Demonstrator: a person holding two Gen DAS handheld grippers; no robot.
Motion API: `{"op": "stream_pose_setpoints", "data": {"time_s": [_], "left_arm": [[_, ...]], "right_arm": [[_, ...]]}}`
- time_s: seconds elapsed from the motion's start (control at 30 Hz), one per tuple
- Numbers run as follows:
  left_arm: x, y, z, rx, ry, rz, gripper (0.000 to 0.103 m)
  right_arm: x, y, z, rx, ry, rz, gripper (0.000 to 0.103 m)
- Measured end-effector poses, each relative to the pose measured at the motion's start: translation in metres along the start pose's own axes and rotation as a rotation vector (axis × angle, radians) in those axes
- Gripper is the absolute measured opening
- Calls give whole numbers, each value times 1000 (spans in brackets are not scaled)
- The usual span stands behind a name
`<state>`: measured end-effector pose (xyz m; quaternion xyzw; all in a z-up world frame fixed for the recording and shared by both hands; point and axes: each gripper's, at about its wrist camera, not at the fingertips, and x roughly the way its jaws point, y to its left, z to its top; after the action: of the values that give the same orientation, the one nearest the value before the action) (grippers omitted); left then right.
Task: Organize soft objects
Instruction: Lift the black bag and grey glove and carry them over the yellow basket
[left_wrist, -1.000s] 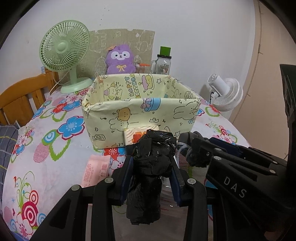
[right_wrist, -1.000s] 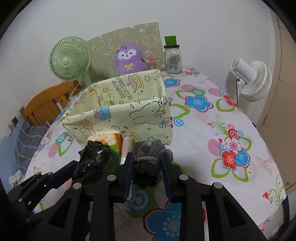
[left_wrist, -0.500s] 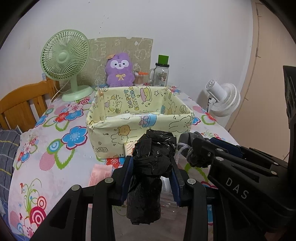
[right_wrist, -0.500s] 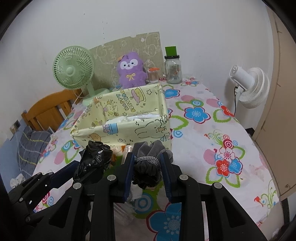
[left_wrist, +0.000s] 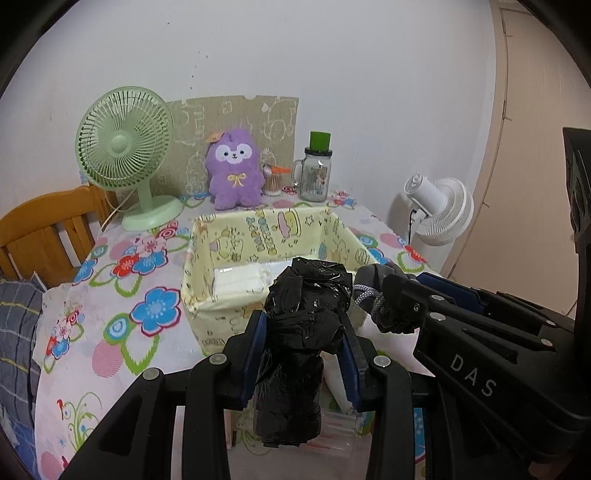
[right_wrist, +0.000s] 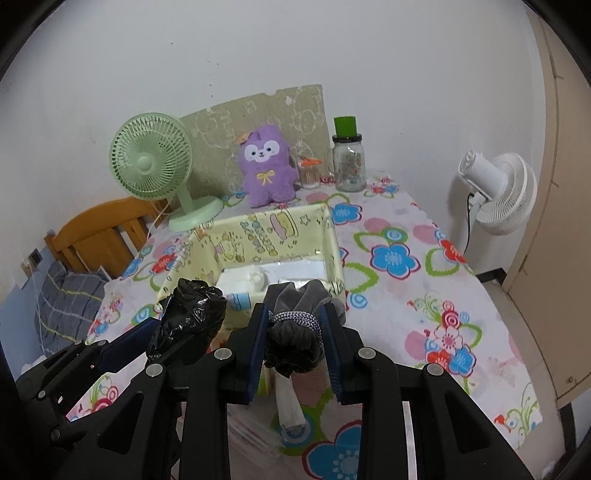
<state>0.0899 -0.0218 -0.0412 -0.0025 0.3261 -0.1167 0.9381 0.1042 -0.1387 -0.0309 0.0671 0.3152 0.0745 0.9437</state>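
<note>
Both tools are loaded and held above the counter's near edge. The left tool (left_wrist: 301, 354) pinches a crumpled black plastic bag (left_wrist: 303, 325); the right tool (right_wrist: 293, 349) clamps a grey cloth bundle (right_wrist: 295, 332) tied with cord. This looks like the carry step, with the yellow fabric box (left_wrist: 207, 291) just beyond. Next, each load likely needs to clear the box's near wall before release. Only the right view shows a white roll (right_wrist: 290, 406) lying under the tools.
</note>
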Motion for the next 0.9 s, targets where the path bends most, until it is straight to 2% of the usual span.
{"op": "stream_pose_setpoints", "data": {"time_s": [0.43,0.9], "left_arm": [[-4,8,25,8,-34,-29,37],[22,33,55,28,-31,-55,38]], "right_arm": [[-1,10,24,-13,-30,-7,32],[34,24,54,-19,-26,-35,32]]}}
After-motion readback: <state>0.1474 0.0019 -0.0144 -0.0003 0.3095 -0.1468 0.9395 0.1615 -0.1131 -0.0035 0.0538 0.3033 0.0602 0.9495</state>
